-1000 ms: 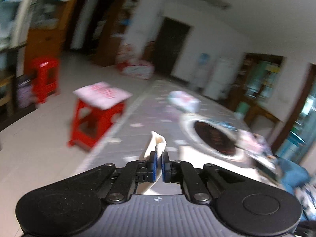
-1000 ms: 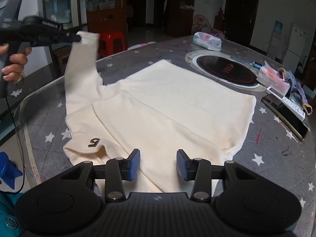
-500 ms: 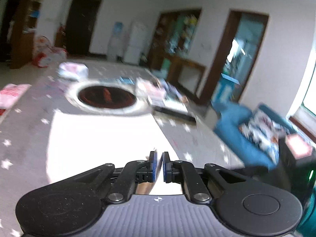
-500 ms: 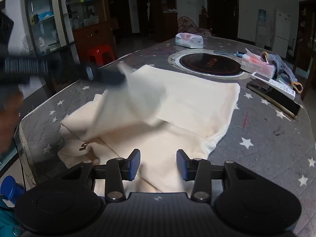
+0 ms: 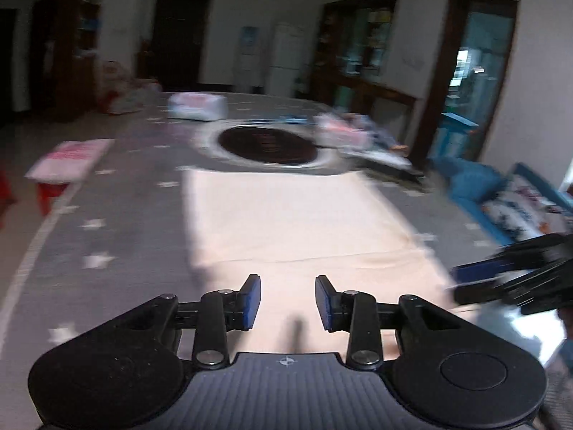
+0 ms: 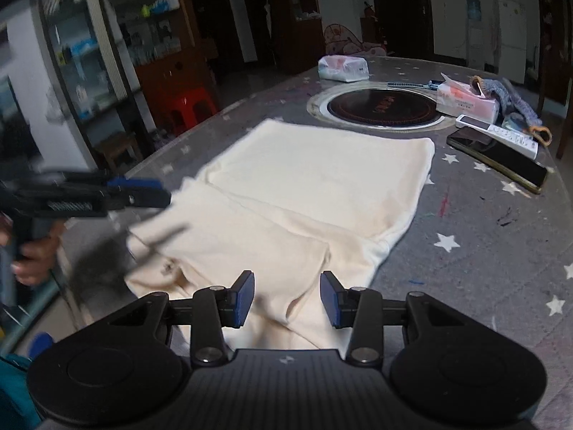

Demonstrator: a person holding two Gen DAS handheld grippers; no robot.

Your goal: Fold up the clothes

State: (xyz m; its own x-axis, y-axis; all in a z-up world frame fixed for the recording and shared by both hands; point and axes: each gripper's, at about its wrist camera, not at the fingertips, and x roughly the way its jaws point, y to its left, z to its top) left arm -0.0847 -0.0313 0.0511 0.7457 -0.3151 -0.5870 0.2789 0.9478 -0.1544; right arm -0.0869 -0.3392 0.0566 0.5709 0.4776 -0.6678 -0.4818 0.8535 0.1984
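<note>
— What's under you, biggest thing first?

— The table (image 6: 483,258), grey with white stars, a dark round plate (image 6: 379,107) set into its middle. On it lies the cream garment (image 6: 308,193), spread flat on the near side of that plate, with one part folded over the body so a straight edge runs across it.

— Where does the cloth sit against your jaws?

— My right gripper (image 6: 286,299) hangs just above the near end of the garment; the cloth shows in the gap between my fingers, but neither finger is touching it that I can tell. The jaws are spread wide and hold nothing. My left gripper (image 5: 288,302) is also spread wide and empty, over the near edge of the same garment (image 5: 286,222), which runs away from it toward the round plate.

— And the small things?

— A tissue box (image 6: 465,102) beside the plate, a white packet (image 6: 343,68) at the far side, then a remote (image 6: 499,136) and a dark phone (image 6: 501,159) lying side by side, well apart from the garment.
</note>
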